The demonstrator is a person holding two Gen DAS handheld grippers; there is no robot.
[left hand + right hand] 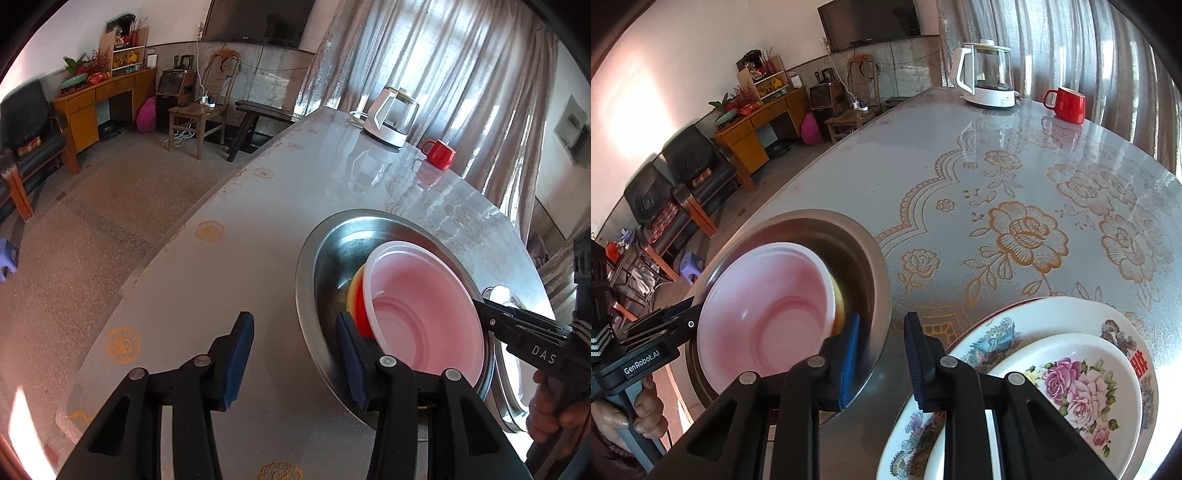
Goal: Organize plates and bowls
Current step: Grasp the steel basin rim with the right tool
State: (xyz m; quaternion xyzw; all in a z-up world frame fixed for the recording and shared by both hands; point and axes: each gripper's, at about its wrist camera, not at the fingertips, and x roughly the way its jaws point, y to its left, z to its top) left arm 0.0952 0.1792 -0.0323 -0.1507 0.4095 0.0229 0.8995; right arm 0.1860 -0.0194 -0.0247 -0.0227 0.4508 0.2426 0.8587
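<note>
**Gripping the steel basin for a two-handed move**

Nested bowls sit at 4 o'clock in the left wrist view: a translucent pink plastic bowl (424, 295) inside a red-and-yellow bowl (356, 295), both inside a wide steel basin (306, 258) on the flower-patterned surface (997, 166). The left gripper (295, 343) stands open, its fingers astride the basin's rim without pinching it. The right gripper (881, 343) straddles the opposite rim with a narrower gap and no visible clamp. The next move likely calls for both to close and lift evenly. Only the right wrist view shows the stacked flowered plates (997, 332) at 5 o'clock.
</note>
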